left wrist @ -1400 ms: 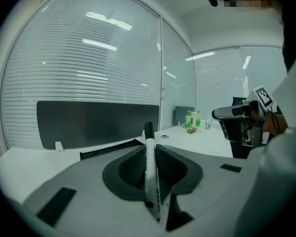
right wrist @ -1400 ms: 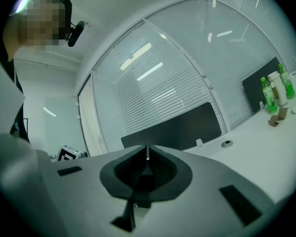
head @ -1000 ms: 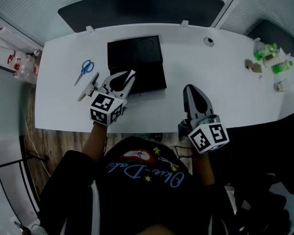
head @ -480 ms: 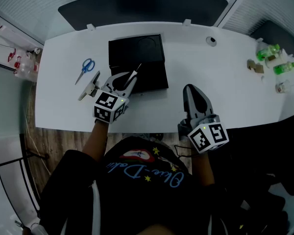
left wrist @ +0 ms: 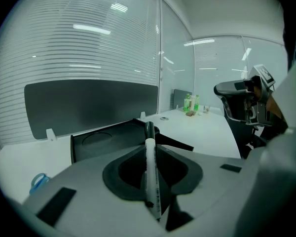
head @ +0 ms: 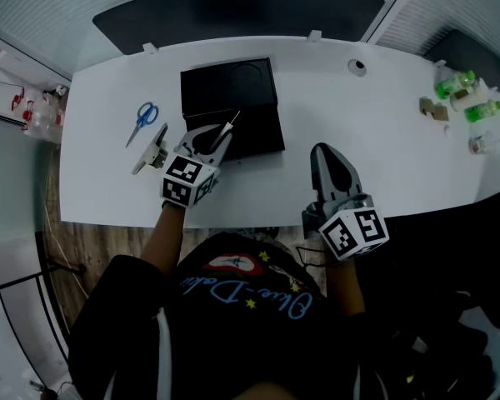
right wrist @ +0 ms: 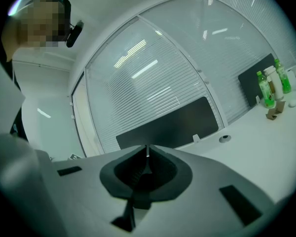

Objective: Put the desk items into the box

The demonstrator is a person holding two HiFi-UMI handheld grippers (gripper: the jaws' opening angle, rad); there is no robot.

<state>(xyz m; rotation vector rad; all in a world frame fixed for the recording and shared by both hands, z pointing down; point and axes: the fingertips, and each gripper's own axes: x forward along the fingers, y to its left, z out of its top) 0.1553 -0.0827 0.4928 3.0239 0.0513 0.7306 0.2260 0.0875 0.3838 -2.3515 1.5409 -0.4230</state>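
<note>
We find the left gripper (head: pixel 210 138) clamped on a white marker pen with black cap (left wrist: pixel 151 174), whose cap end reaches over the front edge of the open black rectangular box (head: pixel 227 90). The right gripper (head: pixel 328 153) has its jaws together and empty, above the white desk's (head: pixel 392 127) front edge.

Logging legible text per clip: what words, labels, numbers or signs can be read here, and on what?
None readable.
Print on the marker in the left gripper: too small.
Cursive lettering on the shirt: too distorted.
Labels on the green bottles: too small.
Square patterns on the gripper cubes: no words.
</note>
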